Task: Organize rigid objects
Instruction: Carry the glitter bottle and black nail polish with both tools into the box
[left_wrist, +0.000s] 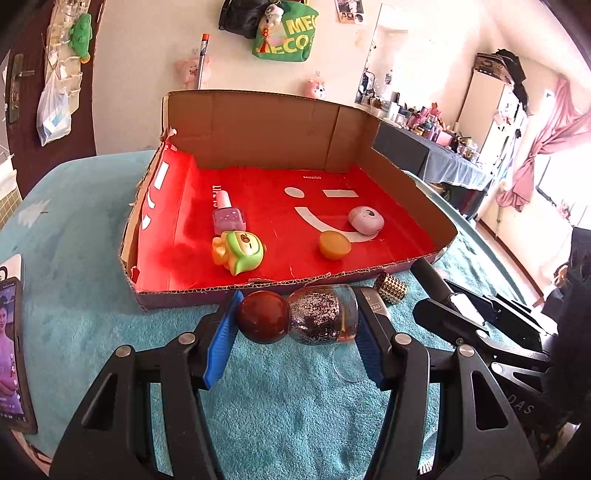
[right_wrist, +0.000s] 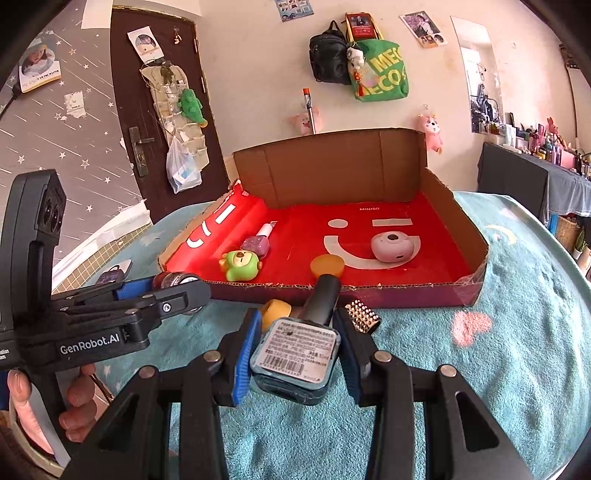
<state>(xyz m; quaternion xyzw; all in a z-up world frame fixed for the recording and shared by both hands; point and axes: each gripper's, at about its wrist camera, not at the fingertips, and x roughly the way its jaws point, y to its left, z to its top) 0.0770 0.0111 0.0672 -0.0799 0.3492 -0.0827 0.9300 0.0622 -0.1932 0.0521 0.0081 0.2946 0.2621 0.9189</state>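
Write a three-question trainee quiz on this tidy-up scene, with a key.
1. True or false: the left hand-held gripper holds nothing.
2. How many items lie inside the cardboard box?
3. What does the right hand-held gripper clamp: A) black-capped bottle, B) green toy, C) orange disc?

Key: 1 false, it is shut on the glitter bottle; 2 four; 3 A.

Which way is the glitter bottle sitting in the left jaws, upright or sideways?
Sideways. The glitter bottle lies horizontal across the left gripper, its round red cap against one jaw, its base against the other.
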